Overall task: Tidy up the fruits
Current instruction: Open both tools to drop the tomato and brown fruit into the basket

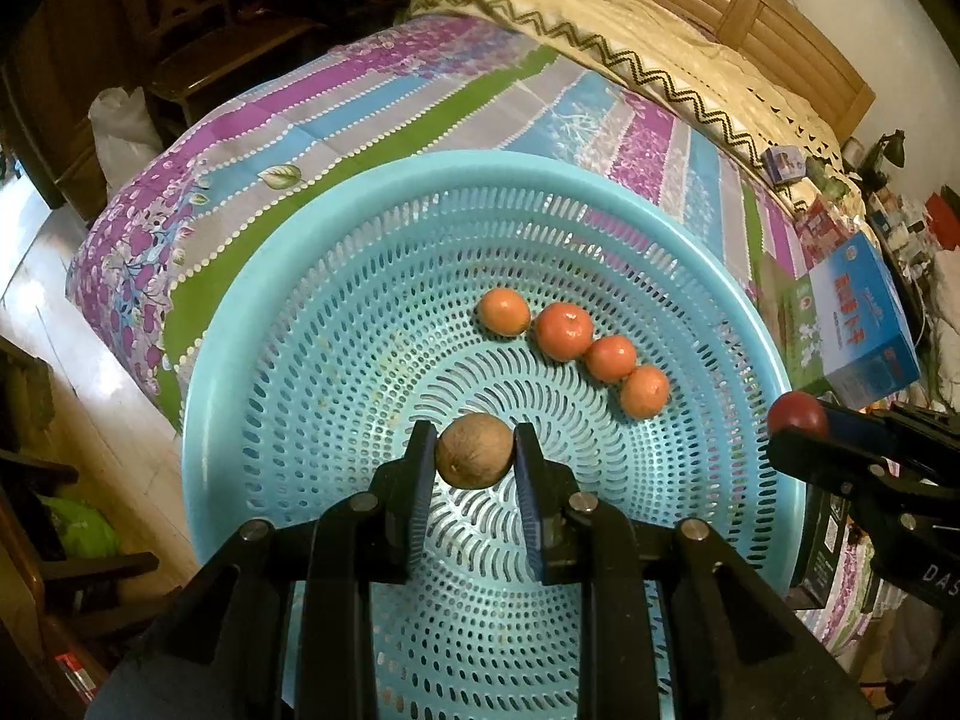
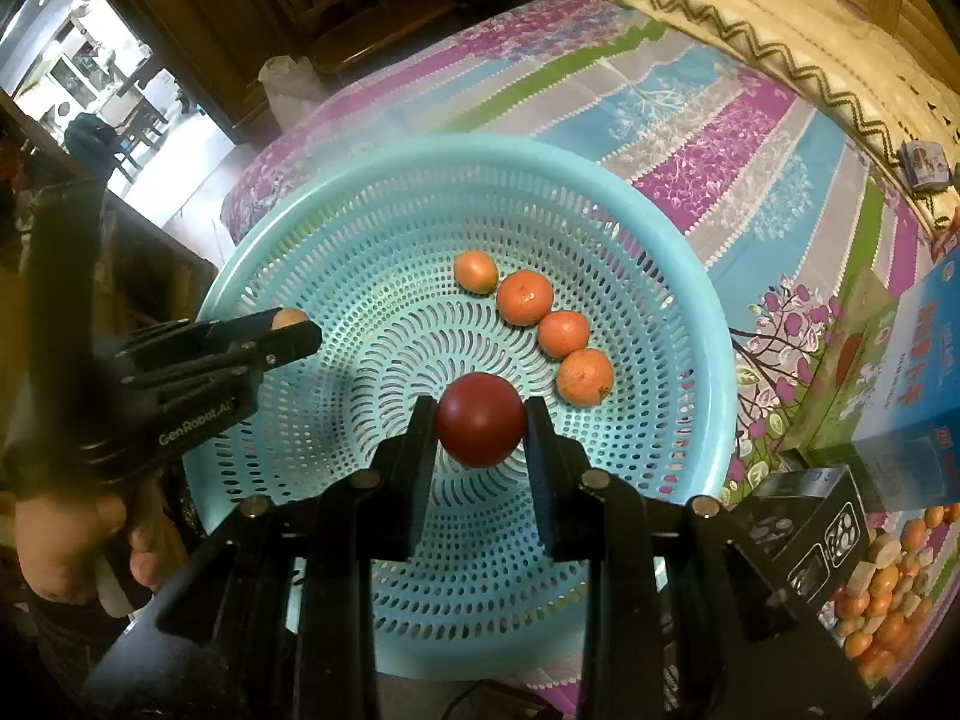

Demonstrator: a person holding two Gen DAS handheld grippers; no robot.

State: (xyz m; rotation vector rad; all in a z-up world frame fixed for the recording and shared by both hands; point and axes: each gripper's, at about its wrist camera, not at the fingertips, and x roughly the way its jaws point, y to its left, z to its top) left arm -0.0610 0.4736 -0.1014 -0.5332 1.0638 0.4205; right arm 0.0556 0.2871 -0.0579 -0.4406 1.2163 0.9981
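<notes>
A big light-blue perforated basket [image 1: 288, 324] [image 2: 678, 300] stands on a bed with a striped floral sheet. Several oranges [image 1: 564, 331] [image 2: 524, 297] lie in a curved row inside it, right of the middle. My left gripper [image 1: 474, 450] is shut on a brown round fruit [image 1: 474, 450] and holds it over the basket's floor; it shows at the left in the right wrist view [image 2: 291, 324]. My right gripper [image 2: 480, 420] is shut on a dark red round fruit [image 2: 480, 420] over the basket; it shows at the right rim in the left wrist view [image 1: 792, 417].
A blue carton [image 1: 864, 324] [image 2: 924, 360] and a black box [image 2: 810, 528] stand right of the basket. A printed fruit box [image 2: 888, 588] lies at the lower right. A cream quilt [image 1: 600, 18] covers the far bed. Wooden furniture and the floor lie to the left.
</notes>
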